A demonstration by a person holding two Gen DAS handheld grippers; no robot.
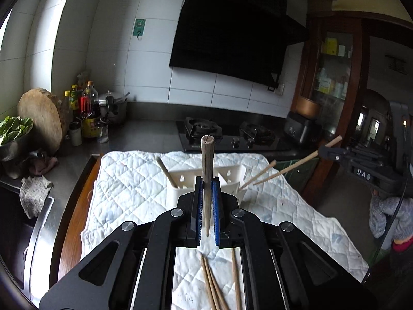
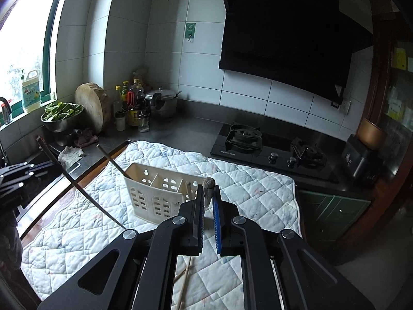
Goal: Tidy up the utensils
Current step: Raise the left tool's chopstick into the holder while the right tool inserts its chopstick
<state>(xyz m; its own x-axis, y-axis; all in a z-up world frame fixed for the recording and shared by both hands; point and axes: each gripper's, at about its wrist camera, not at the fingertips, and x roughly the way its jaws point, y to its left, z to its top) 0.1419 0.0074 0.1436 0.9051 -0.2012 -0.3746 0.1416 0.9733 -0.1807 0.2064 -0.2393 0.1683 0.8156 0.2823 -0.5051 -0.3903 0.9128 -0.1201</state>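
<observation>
A white slotted utensil holder (image 1: pixel 232 180) (image 2: pixel 157 193) stands on a quilted white cloth (image 1: pixel 134 180) (image 2: pixel 245 180). My left gripper (image 1: pixel 207 188) is shut on a wooden chopstick (image 1: pixel 207 170), held upright just in front of the holder. My right gripper (image 2: pixel 208 193) is shut on another chopstick (image 2: pixel 208 183), end-on to the camera, over the holder's right end; in the left wrist view that chopstick (image 1: pixel 296 164) slants down toward the holder. One chopstick (image 1: pixel 165 171) leans in the holder's left compartment. Several loose chopsticks (image 1: pixel 214 284) lie on the cloth below.
A black gas hob (image 2: pixel 271 149) sits behind the cloth, a sink (image 1: pixel 23 232) to the left. Bottles (image 2: pixel 134 106), a pot (image 2: pixel 162 103), a round chopping board (image 2: pixel 93 108) and a bowl of greens (image 2: pixel 62 116) fill the back-left corner. A rag (image 1: pixel 33 196) lies near the sink.
</observation>
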